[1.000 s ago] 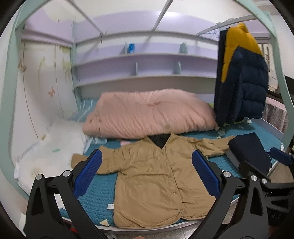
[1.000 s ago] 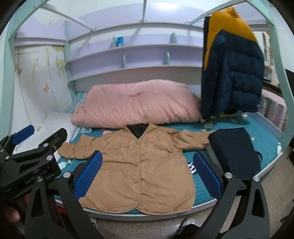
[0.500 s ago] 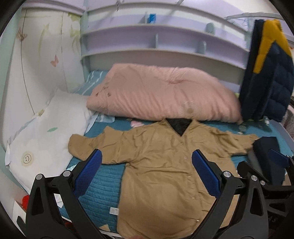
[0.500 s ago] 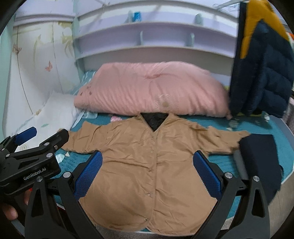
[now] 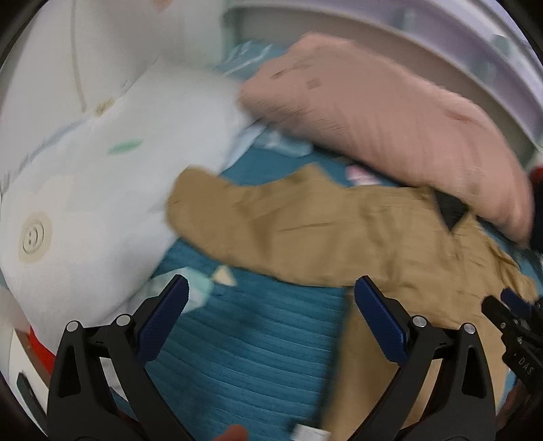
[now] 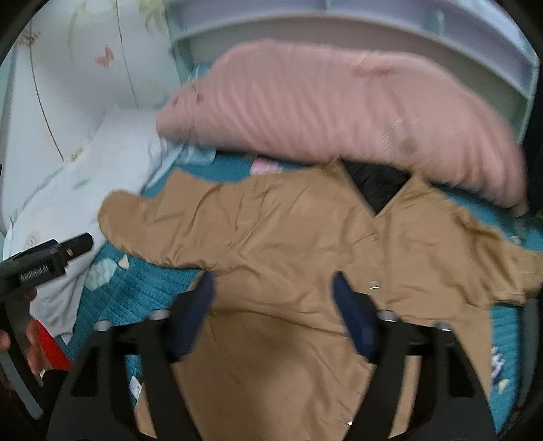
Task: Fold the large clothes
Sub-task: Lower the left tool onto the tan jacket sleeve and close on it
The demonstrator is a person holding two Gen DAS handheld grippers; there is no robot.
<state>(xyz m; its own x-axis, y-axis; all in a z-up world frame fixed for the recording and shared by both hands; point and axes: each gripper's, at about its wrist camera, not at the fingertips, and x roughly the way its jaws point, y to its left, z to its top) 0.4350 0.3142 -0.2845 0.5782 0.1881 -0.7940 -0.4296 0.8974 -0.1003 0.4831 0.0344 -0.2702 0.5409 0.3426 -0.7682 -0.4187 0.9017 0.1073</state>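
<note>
A tan button-front jacket [image 6: 288,244] lies spread flat, front up, on the teal bed cover [image 6: 152,281], its black lining showing at the collar. In the left wrist view its left sleeve [image 5: 271,224] stretches toward the white pillow. My left gripper [image 5: 271,298] is open and empty, hovering over the bed cover just below that sleeve. My right gripper [image 6: 273,288] is open and empty, over the jacket's body near the left armpit. Both views are motion-blurred.
A pink duvet [image 6: 339,115] lies behind the jacket, and it also shows in the left wrist view [image 5: 390,112]. A white pillow [image 5: 85,183] sits at the left. Purple shelves [image 6: 339,20] line the back wall. Small scraps [image 5: 203,285] lie on the cover.
Both grippers have moved forward and down toward the bed and swung left. The jacket now fills much more of both views. The right gripper's fingers stand closer together than before.
</note>
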